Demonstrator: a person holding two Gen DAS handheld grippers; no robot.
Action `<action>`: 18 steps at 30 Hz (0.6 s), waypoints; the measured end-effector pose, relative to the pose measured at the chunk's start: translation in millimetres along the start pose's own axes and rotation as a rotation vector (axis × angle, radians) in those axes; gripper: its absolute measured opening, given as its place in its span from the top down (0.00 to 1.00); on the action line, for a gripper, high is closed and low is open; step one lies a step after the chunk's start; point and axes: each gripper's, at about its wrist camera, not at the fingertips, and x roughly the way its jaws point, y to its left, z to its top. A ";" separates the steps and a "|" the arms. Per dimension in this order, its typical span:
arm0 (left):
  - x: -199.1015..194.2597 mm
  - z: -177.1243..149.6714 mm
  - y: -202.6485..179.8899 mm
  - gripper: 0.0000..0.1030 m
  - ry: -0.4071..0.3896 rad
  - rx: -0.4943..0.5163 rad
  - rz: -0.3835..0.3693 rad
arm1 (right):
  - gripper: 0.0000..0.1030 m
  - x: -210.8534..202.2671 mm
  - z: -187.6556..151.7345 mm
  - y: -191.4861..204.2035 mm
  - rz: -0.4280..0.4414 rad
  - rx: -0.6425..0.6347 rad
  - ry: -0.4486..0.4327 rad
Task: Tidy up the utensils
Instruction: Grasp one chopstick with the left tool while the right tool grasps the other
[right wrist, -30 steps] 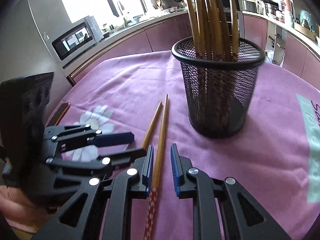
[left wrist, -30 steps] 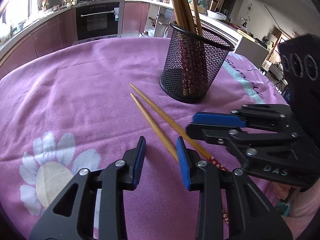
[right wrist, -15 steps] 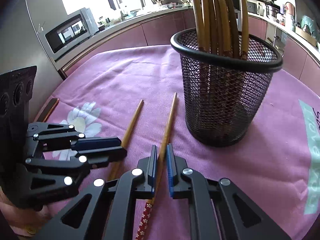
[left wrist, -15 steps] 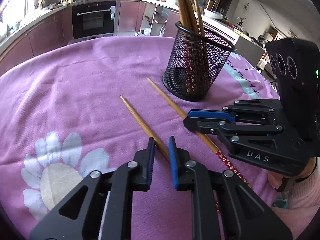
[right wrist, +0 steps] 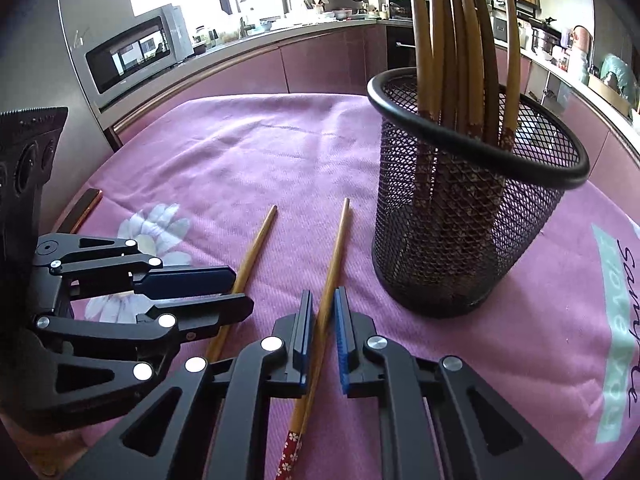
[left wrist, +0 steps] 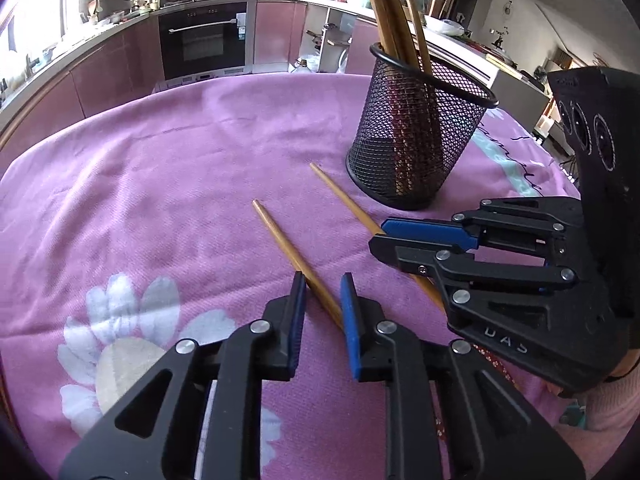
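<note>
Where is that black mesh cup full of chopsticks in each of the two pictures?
Left wrist view: the black mesh cup stands upper right of centre, on the purple cloth.
Right wrist view: the cup stands right of centre, large and near.
Shared landmark: two loose chopsticks lying beside it.

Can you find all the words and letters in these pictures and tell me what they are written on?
"DAS": on the black body of the right gripper, seen from the left wrist.
Dark handwriting on the purple cloth beside the mesh cup: begins like "Sa", the rest unreadable.
White letters on the cloth's green band: too faint to read.
Oven sticker: too small.
</note>
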 end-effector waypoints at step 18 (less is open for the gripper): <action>-2.7 -4.9 -4.5 0.91 -0.025 -0.069 0.001 | 0.95 -13.7 -5.7 -4.3 0.048 0.041 -0.027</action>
